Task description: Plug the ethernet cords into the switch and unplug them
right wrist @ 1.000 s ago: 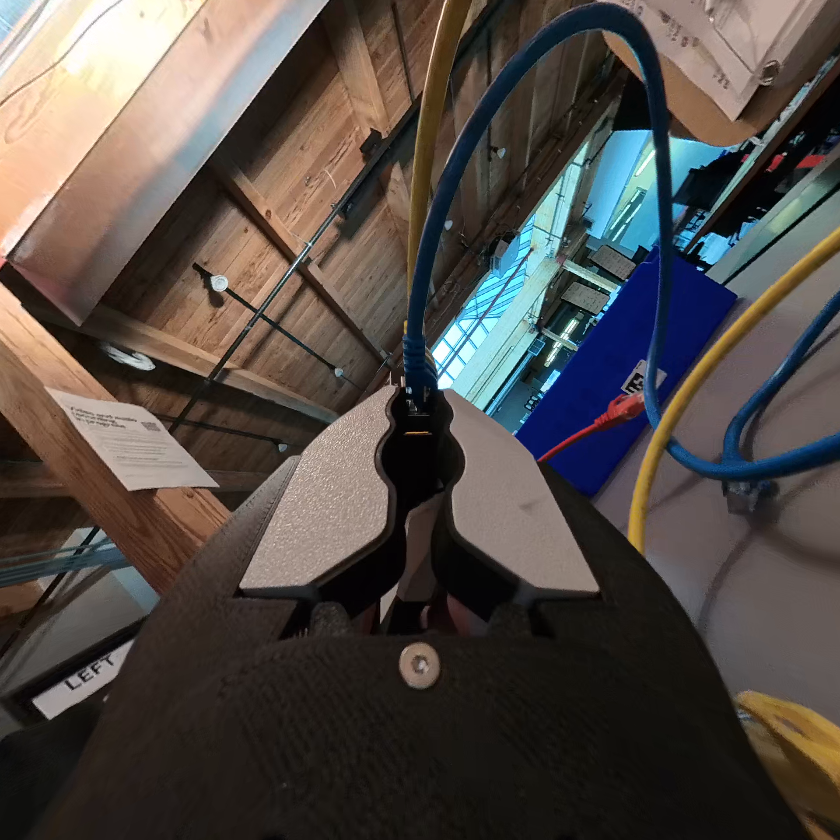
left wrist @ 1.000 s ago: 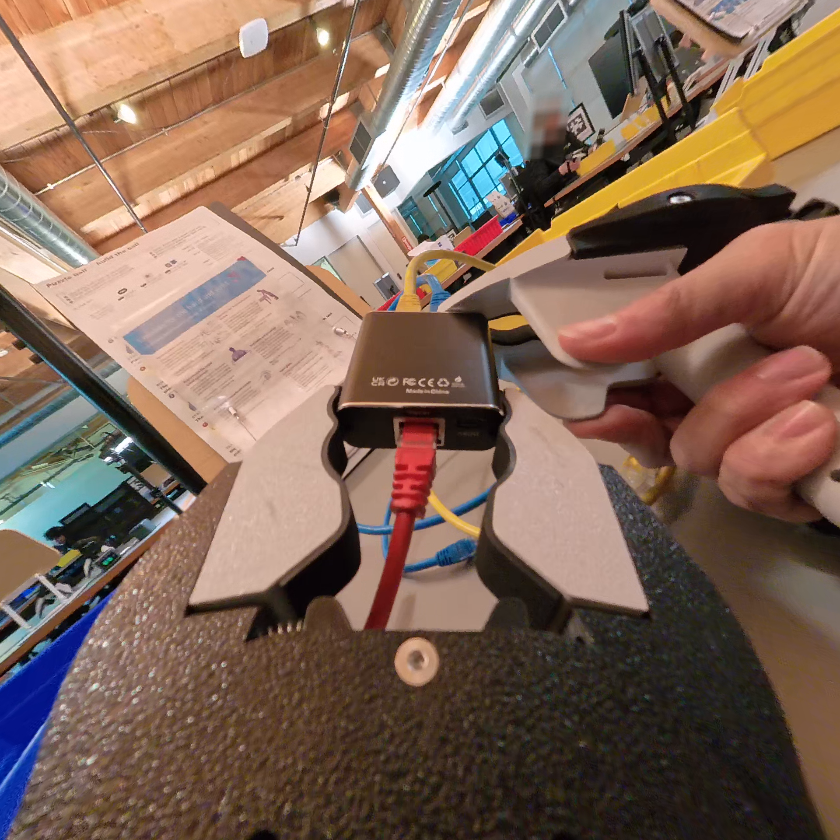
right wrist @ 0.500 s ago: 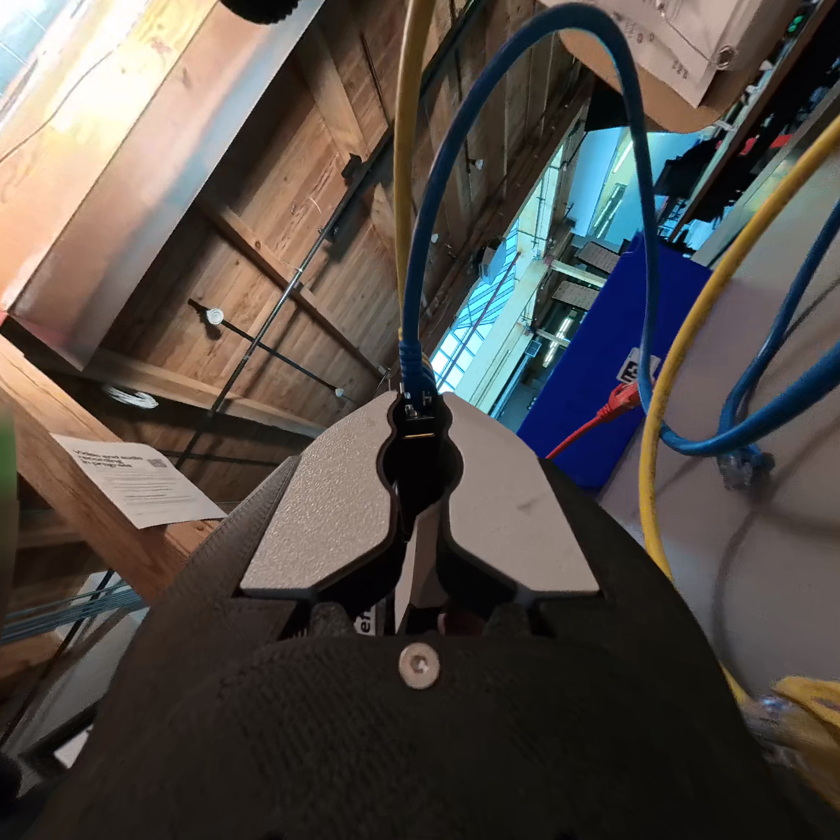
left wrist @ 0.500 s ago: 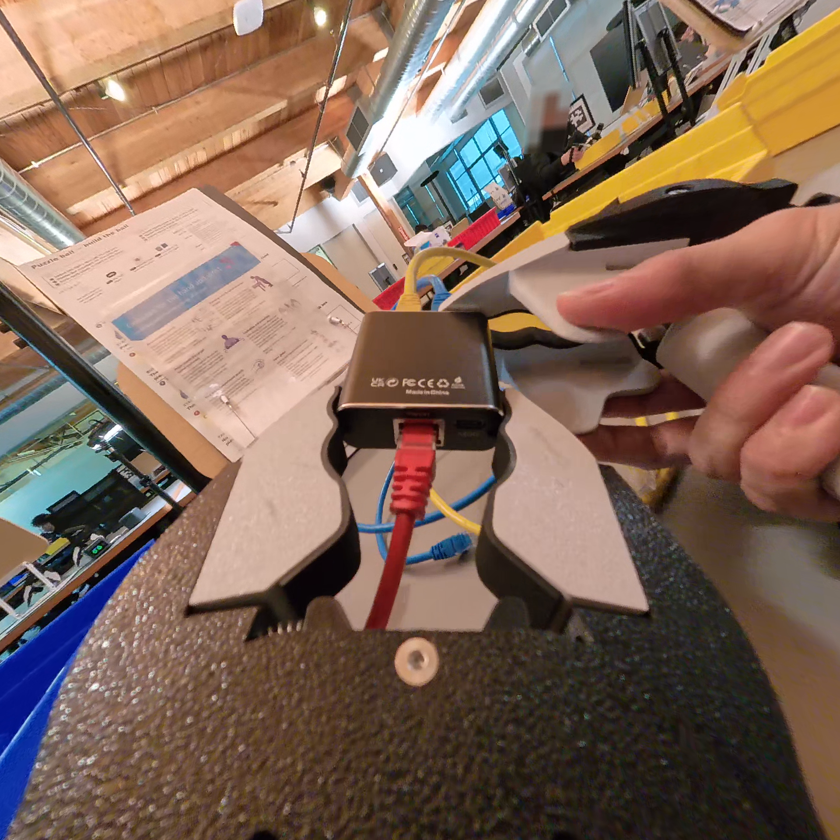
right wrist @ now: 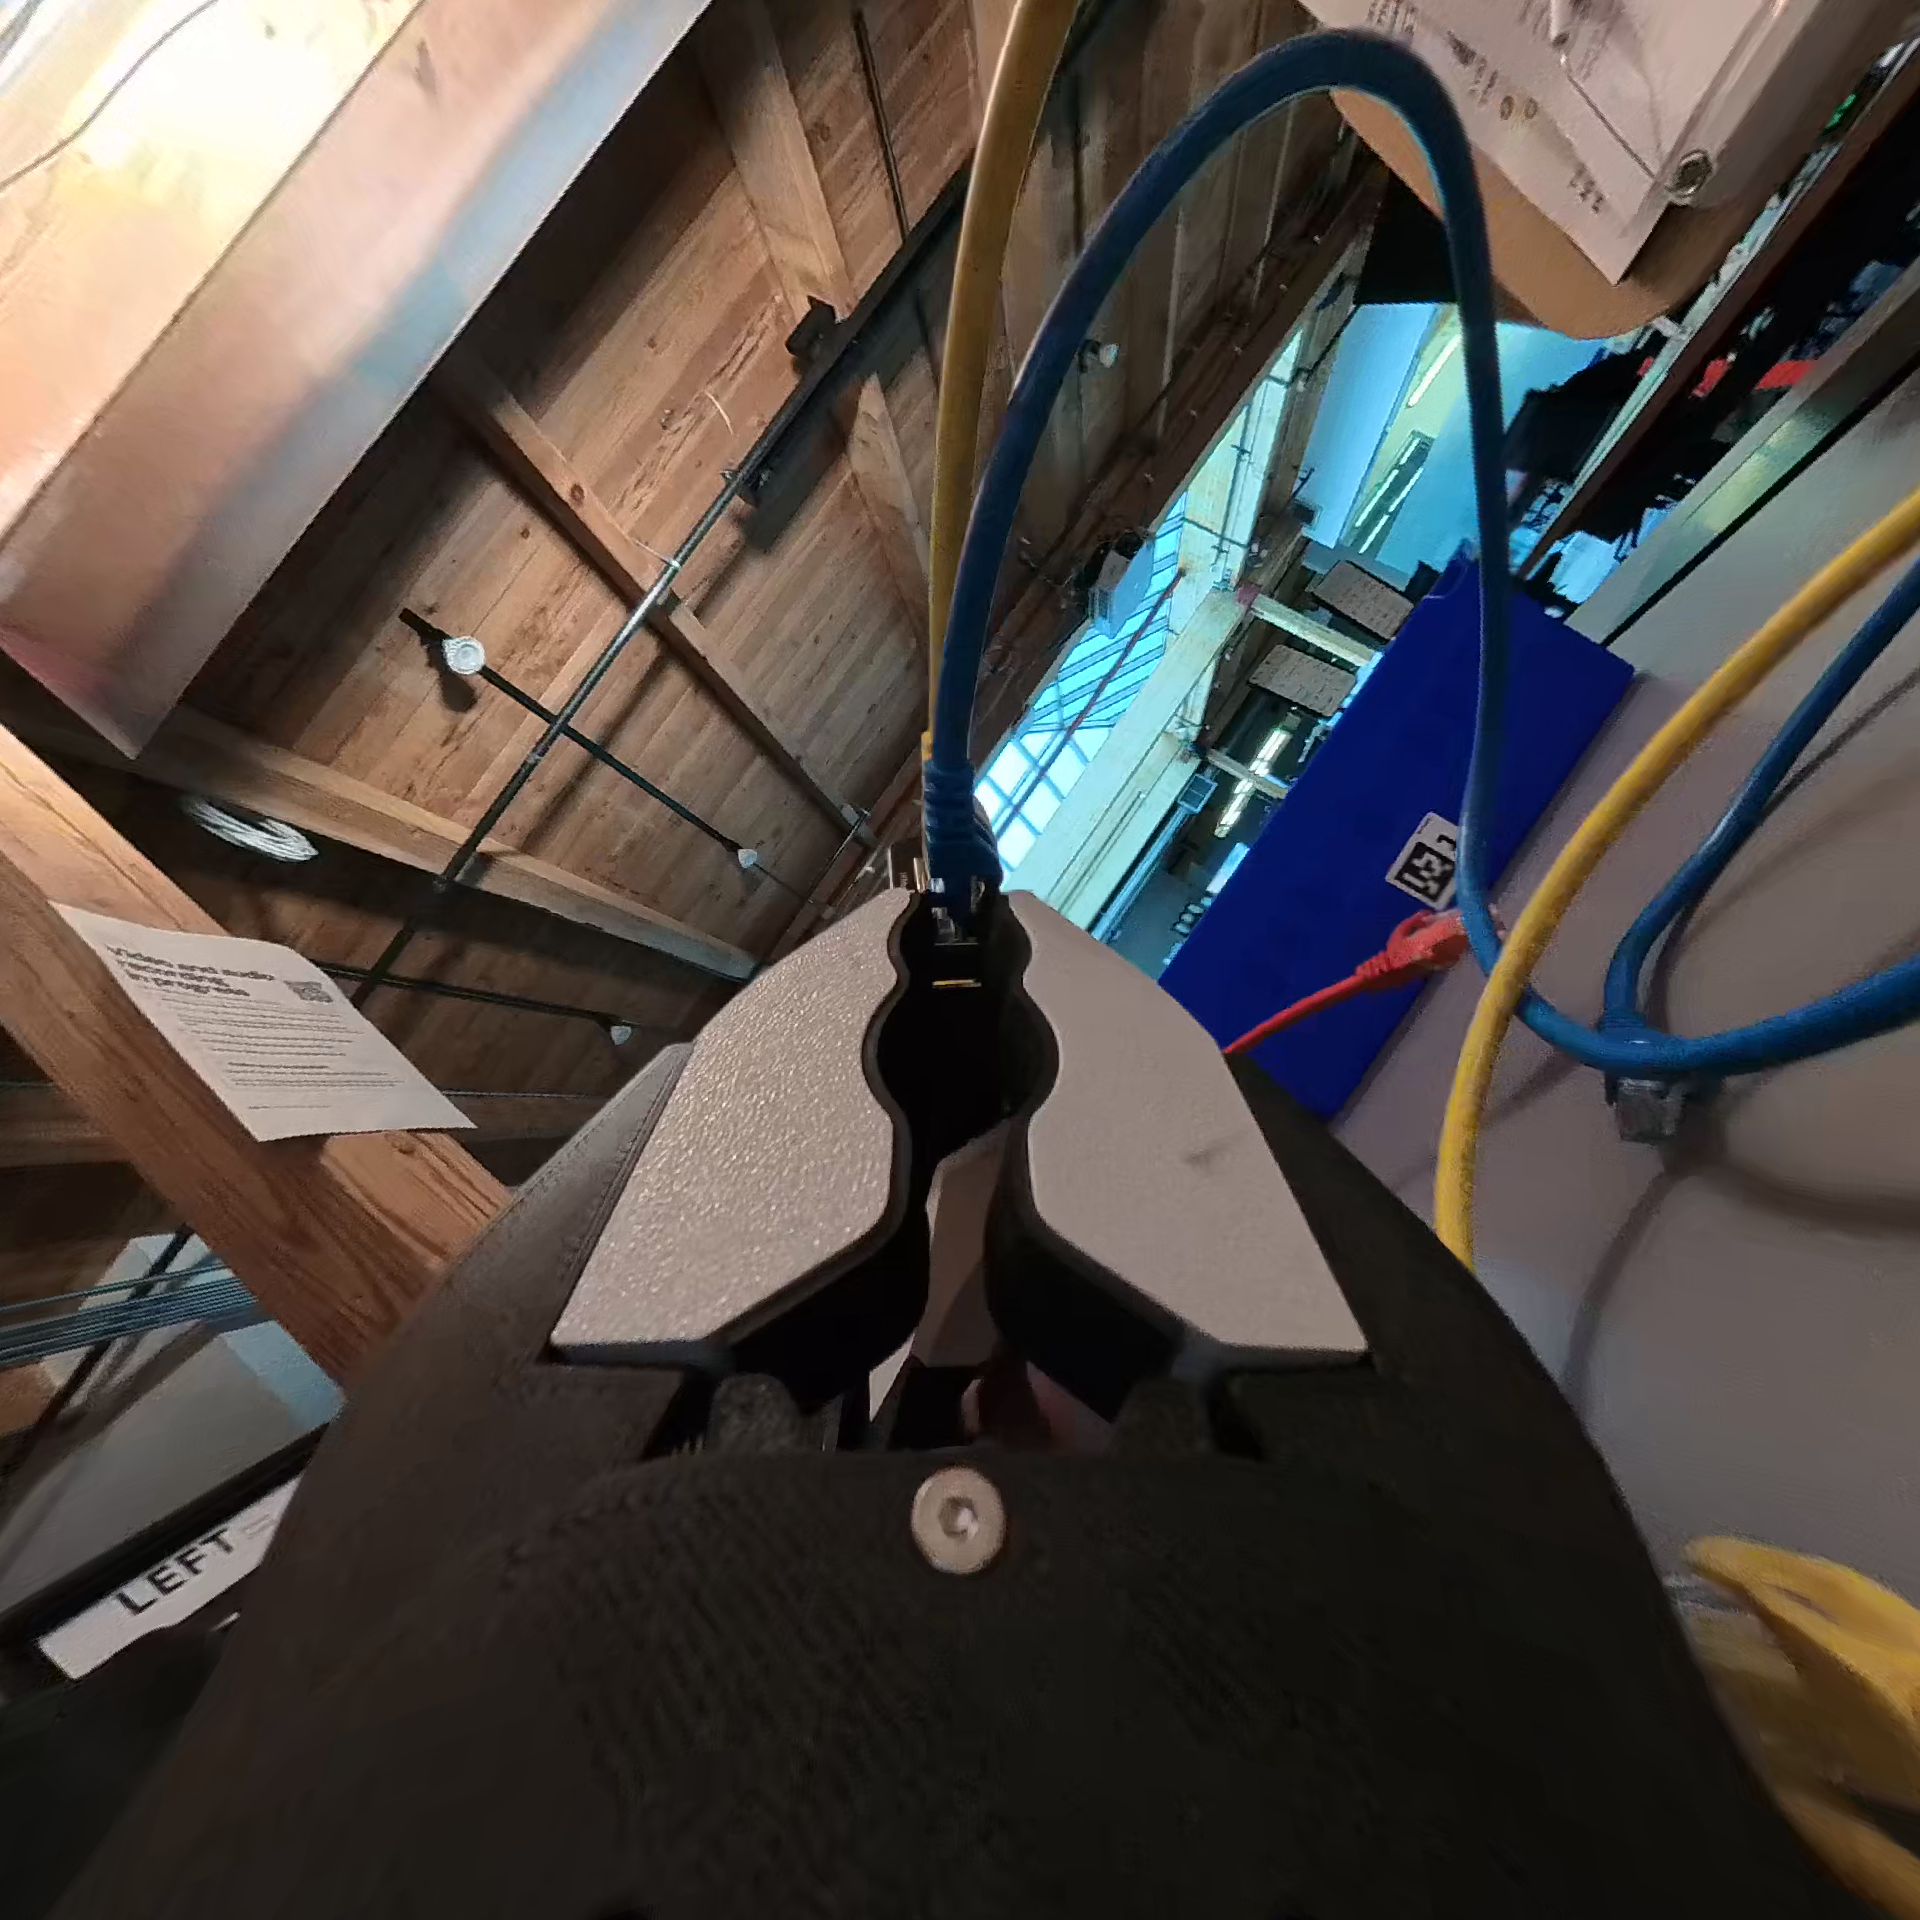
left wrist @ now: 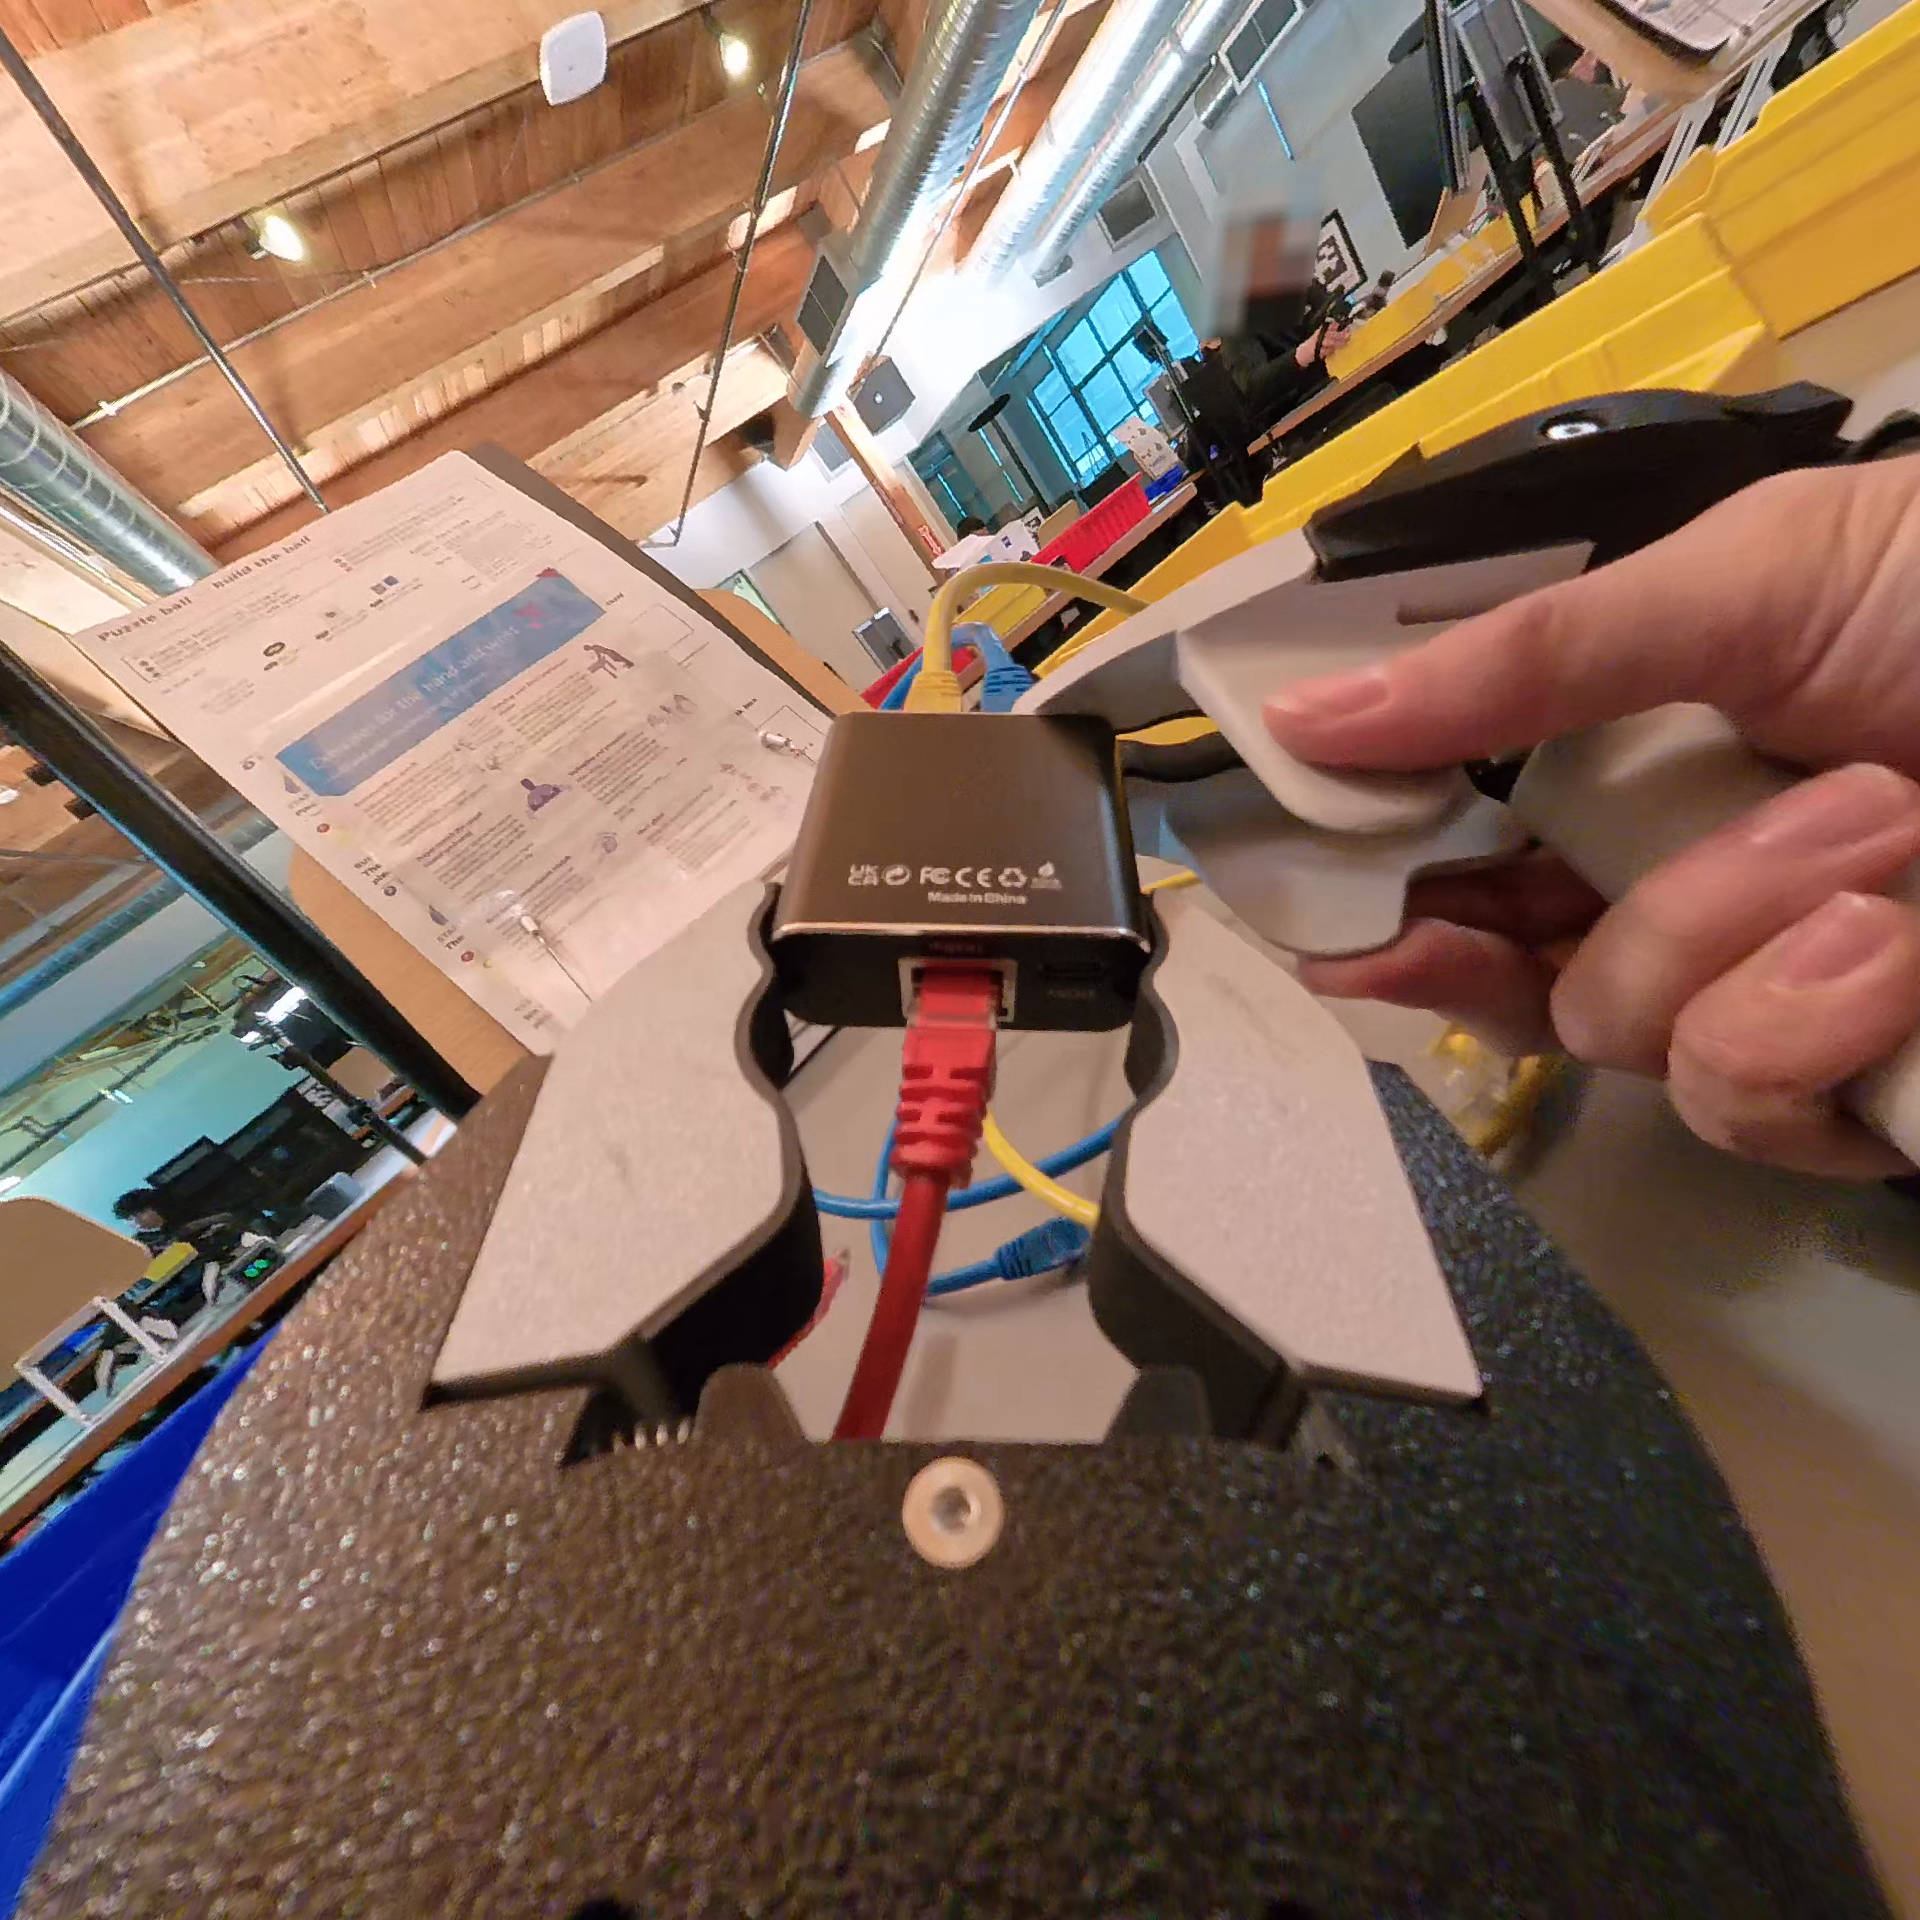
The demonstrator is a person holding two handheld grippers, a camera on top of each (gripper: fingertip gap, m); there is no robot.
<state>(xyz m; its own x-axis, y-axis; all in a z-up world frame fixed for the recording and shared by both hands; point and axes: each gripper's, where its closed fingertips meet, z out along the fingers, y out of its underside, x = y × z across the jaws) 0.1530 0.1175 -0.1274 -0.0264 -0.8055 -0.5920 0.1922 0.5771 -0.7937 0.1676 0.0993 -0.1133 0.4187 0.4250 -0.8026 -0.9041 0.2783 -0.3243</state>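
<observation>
One switch (left wrist: 961,842); three cords plugged, perhaps: red (left wrist: 940,1081), yellow (left wrist: 935,681), blue (left wrist: 1003,675).

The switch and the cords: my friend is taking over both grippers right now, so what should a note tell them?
Left gripper: shut on the black switch, held up off the table.
Right gripper: shut on the blue cord at its plug, right at the switch's far side.
Plugged in: red cord in the near port; a yellow cord and blue plugs at the far side, how deep I cannot tell.
Loose: a blue plug and a red plug lie on the table.
Left: finish plugging, then unplug everything.
</observation>
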